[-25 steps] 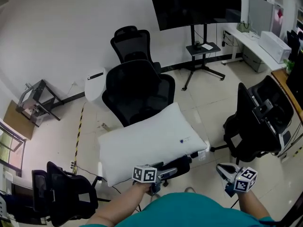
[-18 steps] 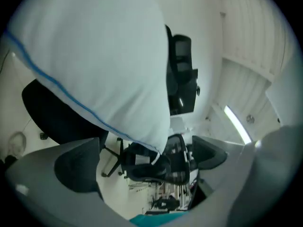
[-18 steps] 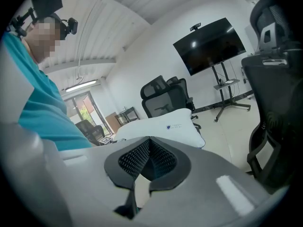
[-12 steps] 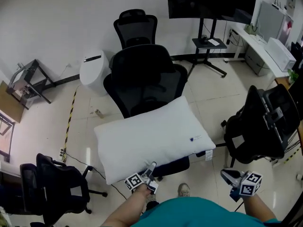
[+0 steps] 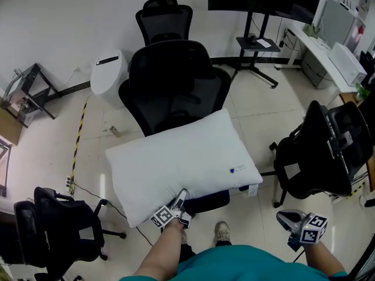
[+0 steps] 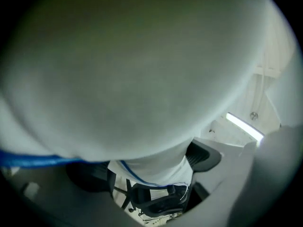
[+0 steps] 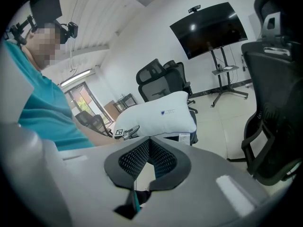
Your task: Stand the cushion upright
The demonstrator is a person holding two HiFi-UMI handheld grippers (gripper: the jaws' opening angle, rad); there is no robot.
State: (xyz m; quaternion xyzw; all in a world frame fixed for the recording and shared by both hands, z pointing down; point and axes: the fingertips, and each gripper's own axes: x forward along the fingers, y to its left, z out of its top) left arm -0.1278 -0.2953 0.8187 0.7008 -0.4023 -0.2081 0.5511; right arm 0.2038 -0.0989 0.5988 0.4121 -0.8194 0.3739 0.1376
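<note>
A: Where's the cushion?

B: White rectangular fabric cushion [image 5: 181, 163] is lying flat across the black mesh office chair [image 5: 206, 202]. Left gripper [image 5: 174, 211] is pinching its near edge; right gripper [image 5: 299, 224] is hanging clenched, empty.

A: Tip?

B: I'd be lifting that edge, pivoting it against the backrest [image 5: 170, 69].

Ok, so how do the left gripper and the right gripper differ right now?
The left gripper is at the cushion's near edge, with cushion fabric between its jaws; the right gripper hangs apart from it, low on the right. The left gripper's view is filled by cushion; the right gripper's jaws are together on nothing. Both carry a marker cube.
</note>
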